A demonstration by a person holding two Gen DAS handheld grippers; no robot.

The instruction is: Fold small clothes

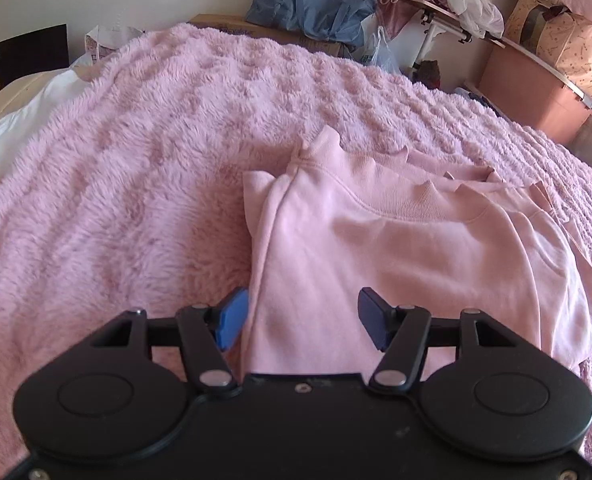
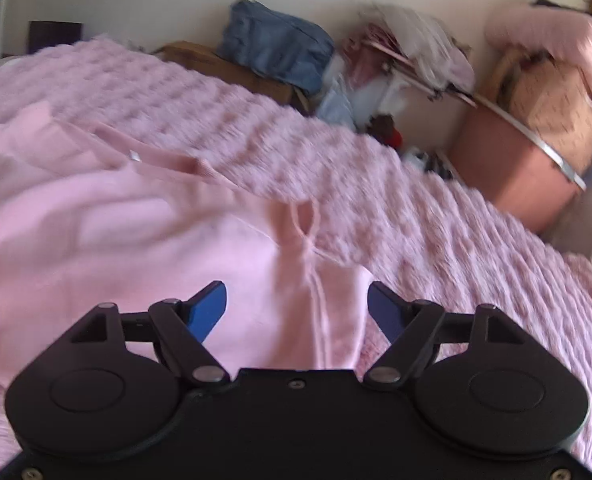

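A small pale pink sweatshirt [image 1: 395, 248] lies partly folded on a fluffy pink blanket [image 1: 136, 152], its ribbed collar turned toward the far side. My left gripper [image 1: 301, 316] hovers over the garment's left folded edge, open, with no cloth pinched between its blue pads. In the right wrist view the same sweatshirt [image 2: 136, 232] spreads to the left, and a folded sleeve with a seam [image 2: 319, 292] lies under my right gripper [image 2: 296, 308]. The right jaws stand wide apart, with the pads clear of the fabric. This view is blurred by motion.
Beyond the bed's far edge stand a cardboard box [image 1: 256, 30] with a blue bag [image 1: 311, 0] on it, plastic bags, a pink storage bin [image 1: 535, 92] and a patterned bag under pink bedding. A white sheet [image 1: 20, 120] shows at the blanket's left edge.
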